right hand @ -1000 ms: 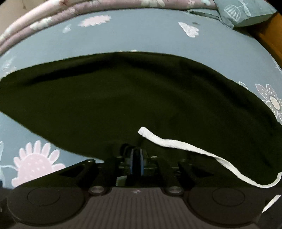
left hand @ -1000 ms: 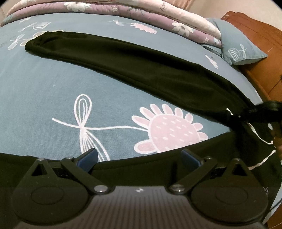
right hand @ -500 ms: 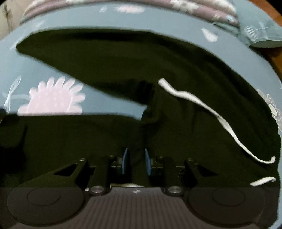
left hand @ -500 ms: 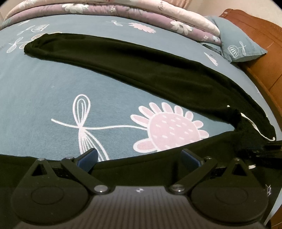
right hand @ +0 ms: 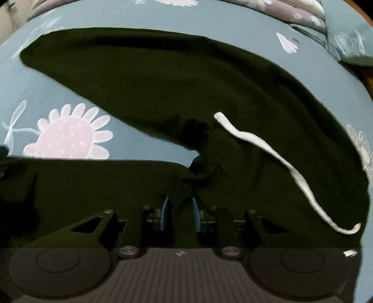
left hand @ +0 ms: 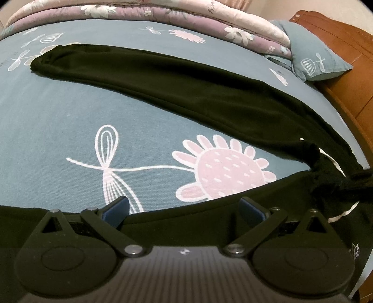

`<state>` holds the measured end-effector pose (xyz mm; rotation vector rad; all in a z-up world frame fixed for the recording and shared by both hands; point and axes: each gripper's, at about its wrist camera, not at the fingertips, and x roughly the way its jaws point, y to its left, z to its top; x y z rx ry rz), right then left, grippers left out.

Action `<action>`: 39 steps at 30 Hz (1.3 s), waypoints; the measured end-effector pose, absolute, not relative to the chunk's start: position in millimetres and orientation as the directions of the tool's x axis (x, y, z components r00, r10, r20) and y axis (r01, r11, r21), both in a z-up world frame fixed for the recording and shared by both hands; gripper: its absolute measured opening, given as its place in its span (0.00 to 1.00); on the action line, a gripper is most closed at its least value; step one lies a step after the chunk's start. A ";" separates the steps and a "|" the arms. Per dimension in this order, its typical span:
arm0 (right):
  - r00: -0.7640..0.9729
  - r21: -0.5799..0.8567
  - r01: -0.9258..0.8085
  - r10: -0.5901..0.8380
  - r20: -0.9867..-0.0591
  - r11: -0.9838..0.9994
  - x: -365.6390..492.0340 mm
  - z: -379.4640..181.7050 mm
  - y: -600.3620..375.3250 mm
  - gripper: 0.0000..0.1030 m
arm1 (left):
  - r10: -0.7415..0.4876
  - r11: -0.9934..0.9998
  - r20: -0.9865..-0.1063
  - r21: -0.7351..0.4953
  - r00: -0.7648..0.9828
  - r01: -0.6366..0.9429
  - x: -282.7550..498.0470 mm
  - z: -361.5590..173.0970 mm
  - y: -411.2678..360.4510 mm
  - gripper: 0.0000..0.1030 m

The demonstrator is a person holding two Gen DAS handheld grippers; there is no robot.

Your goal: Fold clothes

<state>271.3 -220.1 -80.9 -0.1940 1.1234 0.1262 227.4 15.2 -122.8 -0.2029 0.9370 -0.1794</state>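
Black trousers (left hand: 186, 93) lie spread on the blue-grey flowered bed sheet (left hand: 58, 121), one leg running far left and the other along the near edge. My left gripper (left hand: 184, 207) hangs open over the near leg's edge, with nothing between its blue pads. In the right wrist view the trousers (right hand: 163, 81) fill the middle, and a white drawstring (right hand: 268, 149) trails across them. My right gripper (right hand: 180, 212) is shut on a bunched fold of the black cloth where the two legs meet. That bunch (left hand: 326, 177) shows lifted at the right of the left wrist view.
Folded flowered quilts (left hand: 186, 14) are stacked along the far side of the bed. A blue-grey pillow (left hand: 314, 60) leans on the brown wooden headboard (left hand: 345, 77) at the right. Bare sheet with a pink flower print (left hand: 221, 167) lies between the two trouser legs.
The right gripper has carried the bunched cloth nearer and toward the near leg, rolling as it went; its pads stand slightly wider apart. The left gripper has stayed still and open.
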 end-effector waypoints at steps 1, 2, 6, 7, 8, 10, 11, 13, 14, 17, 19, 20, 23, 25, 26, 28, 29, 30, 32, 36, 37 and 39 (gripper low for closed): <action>0.444 -0.077 -0.176 0.009 -0.896 0.981 274.6 -75.8 -223.2 0.25 | -0.238 0.967 -0.779 -0.246 0.581 0.066 227.0 -122.8 14.4 0.97; 0.457 -0.056 -0.152 0.020 -0.889 0.987 278.8 -71.1 -226.7 0.25 | -0.236 0.968 -0.779 -0.244 0.580 0.067 227.0 -122.7 13.9 0.97; 0.449 -0.057 -0.084 -0.013 -0.893 0.995 303.6 -74.6 -229.4 0.26 | -0.236 0.968 -0.780 -0.243 0.580 0.067 227.0 -122.8 13.6 0.97; 0.436 -0.064 -0.079 -0.023 -0.900 0.995 309.1 -79.3 -227.3 0.26 | -0.238 0.967 -0.779 -0.246 0.580 0.066 227.2 -122.7 14.0 0.97; 0.421 -0.070 -0.077 -0.031 -0.906 0.995 314.2 -84.2 -225.0 0.26 | -0.240 0.966 -0.778 -0.249 0.580 0.066 227.3 -122.9 14.4 0.97; 0.396 -0.082 -0.070 -0.048 -0.917 0.994 321.7 -90.0 -223.9 0.26 | -0.244 0.965 -0.777 -0.253 0.580 0.067 227.8 -123.2 15.2 0.97; 0.389 -0.088 -0.059 -0.058 -0.919 0.994 324.2 -91.4 -224.4 0.24 | -0.247 0.964 -0.776 -0.256 0.580 0.067 227.9 -123.4 15.6 0.97; 0.379 -0.101 -0.037 -0.079 -0.922 0.994 329.4 -94.7 -225.6 0.12 | -0.249 0.964 -0.776 -0.259 0.580 0.067 228.0 -123.6 15.8 0.97; 0.387 -0.089 -0.019 -0.075 -0.919 0.996 331.8 -94.9 -228.4 0.12 | -0.250 0.963 -0.775 -0.260 0.580 0.068 227.9 -123.6 16.0 0.97; 0.422 0.061 0.121 0.004 -0.906 0.991 338.3 -94.2 -253.0 0.11 | -0.250 0.963 -0.775 -0.261 0.581 0.067 227.8 -123.9 16.1 0.97; 0.447 0.189 0.209 0.078 -0.891 0.960 339.2 -97.1 -272.7 0.11 | -0.248 0.964 -0.775 -0.259 0.581 0.066 227.5 -123.9 15.7 0.97; 0.453 0.213 0.211 0.098 -0.886 0.954 337.3 -97.8 -277.3 0.11 | -0.248 0.964 -0.775 -0.258 0.582 0.066 227.3 -123.9 15.6 0.97; 0.479 0.233 0.193 0.116 -0.870 0.953 325.7 -90.6 -282.4 0.18 | -0.249 0.963 -0.774 -0.262 0.582 0.064 227.4 -123.9 16.1 0.97; 0.512 0.209 0.165 0.098 -0.853 0.964 312.9 -78.2 -281.6 0.20 | -0.247 0.964 -0.775 -0.258 0.582 0.066 227.6 -124.2 15.4 0.97; 0.517 0.177 0.132 0.085 -0.851 0.975 308.0 -74.7 -276.4 0.20 | -0.245 0.965 -0.775 -0.255 0.583 0.067 227.7 -124.3 14.7 0.97; 0.501 0.127 0.072 0.074 -0.862 0.989 302.0 -72.5 -265.6 0.20 | -0.239 0.967 -0.776 -0.246 0.584 0.069 227.4 -124.3 13.3 0.97; 0.475 0.118 0.051 0.080 -0.876 0.992 301.4 -74.0 -261.4 0.20 | -0.238 0.967 -0.776 -0.244 0.585 0.069 227.3 -124.4 13.0 0.97; 0.458 0.110 0.038 0.080 -0.885 0.993 302.8 -77.6 -257.5 0.20 | -0.236 0.968 -0.776 -0.242 0.585 0.070 227.2 -124.4 12.7 0.97; 0.441 0.084 0.021 0.066 -0.895 0.996 308.3 -87.8 -248.9 0.20 | -0.236 0.968 -0.775 -0.242 0.586 0.070 227.2 -124.4 12.8 0.97; 0.510 0.108 -0.002 0.094 -0.855 0.994 316.2 -98.3 -244.7 0.20 | -0.235 0.968 -0.775 -0.239 0.587 0.072 227.2 -124.7 12.2 0.97; 0.523 0.141 0.001 0.120 -0.844 0.990 313.4 -92.7 -248.1 0.21 | -0.237 0.968 -0.775 -0.241 0.586 0.073 227.2 -124.5 12.6 0.97; 0.545 0.198 0.009 0.161 -0.823 0.980 305.3 -80.7 -256.1 0.21 | -0.241 0.967 -0.774 -0.245 0.586 0.074 227.1 -124.3 13.4 0.97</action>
